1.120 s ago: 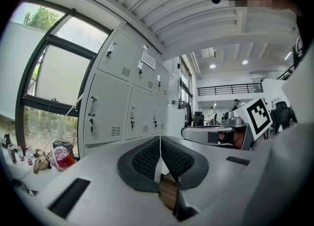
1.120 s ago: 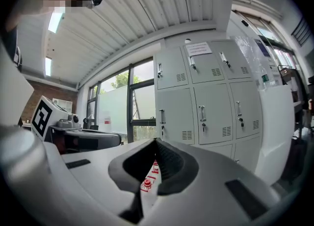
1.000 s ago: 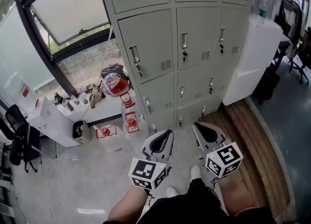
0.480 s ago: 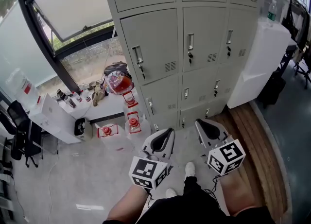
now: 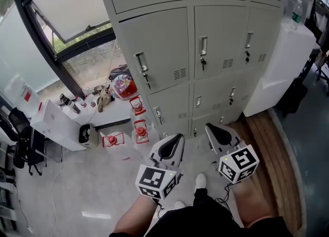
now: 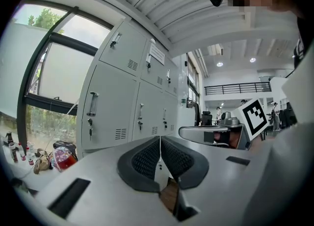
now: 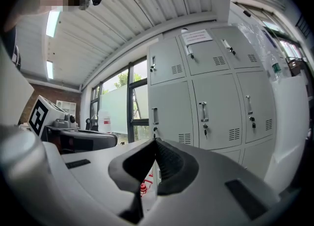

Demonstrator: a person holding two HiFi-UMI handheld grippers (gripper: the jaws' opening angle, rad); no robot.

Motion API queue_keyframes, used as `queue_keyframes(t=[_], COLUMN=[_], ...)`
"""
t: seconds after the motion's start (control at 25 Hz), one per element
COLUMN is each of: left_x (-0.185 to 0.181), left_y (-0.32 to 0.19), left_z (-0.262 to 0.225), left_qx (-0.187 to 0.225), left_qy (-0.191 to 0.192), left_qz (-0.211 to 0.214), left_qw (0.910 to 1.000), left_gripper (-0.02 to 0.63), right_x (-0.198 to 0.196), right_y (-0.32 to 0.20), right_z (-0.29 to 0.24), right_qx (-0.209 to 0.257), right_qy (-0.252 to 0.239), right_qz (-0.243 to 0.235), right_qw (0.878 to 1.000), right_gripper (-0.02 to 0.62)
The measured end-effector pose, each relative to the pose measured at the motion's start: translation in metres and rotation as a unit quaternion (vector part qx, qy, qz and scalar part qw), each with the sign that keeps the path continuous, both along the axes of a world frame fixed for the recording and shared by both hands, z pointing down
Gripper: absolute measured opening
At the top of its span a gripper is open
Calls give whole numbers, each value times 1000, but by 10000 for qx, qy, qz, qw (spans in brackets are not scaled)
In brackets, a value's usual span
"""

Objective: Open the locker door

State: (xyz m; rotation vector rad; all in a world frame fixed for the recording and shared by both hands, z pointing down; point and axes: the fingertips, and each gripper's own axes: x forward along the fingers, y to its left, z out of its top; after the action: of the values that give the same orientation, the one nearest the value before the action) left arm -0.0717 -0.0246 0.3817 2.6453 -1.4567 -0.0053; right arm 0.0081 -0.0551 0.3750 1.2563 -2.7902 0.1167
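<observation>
The grey locker bank [image 5: 221,51] stands ahead with every door closed. Keys hang under the handles of the middle-row doors: left handle [image 5: 141,62], centre handle [image 5: 203,46], right handle [image 5: 249,40]. My left gripper [image 5: 173,141] and right gripper [image 5: 215,129] are held level side by side, well short of the lockers, above the floor. Both are shut with nothing between the pads. In the left gripper view the closed jaws [image 6: 160,144] point at the lockers [image 6: 113,112]. In the right gripper view the closed jaws [image 7: 156,146] face the centre door handle [image 7: 202,111].
Red lanterns [image 5: 139,130] and a bag of things [image 5: 122,86] sit on the floor and low ledge left of the lockers, beside a white box [image 5: 54,125]. A white cabinet [image 5: 288,61] stands at the right. An office chair [image 5: 23,146] is at far left.
Both grippers and the person have moved toward the lockers, which now look nearer and larger. The jaws stayed shut.
</observation>
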Motion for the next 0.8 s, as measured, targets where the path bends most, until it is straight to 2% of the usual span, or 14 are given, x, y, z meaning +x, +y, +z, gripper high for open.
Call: queue_keyframes(t=[0.8], left_x=[30], left_y=[-112], left_z=[6], left_qx=[-85], left_qy=[-88], left_qz=[-87], left_qw=[9999], left_gripper=[21], right_x=[23], right_y=[-122], right_z=[7], right_qx=[-96], right_qy=[2], right_qz=[-140], right_qw=[9999], right_gripper=[54])
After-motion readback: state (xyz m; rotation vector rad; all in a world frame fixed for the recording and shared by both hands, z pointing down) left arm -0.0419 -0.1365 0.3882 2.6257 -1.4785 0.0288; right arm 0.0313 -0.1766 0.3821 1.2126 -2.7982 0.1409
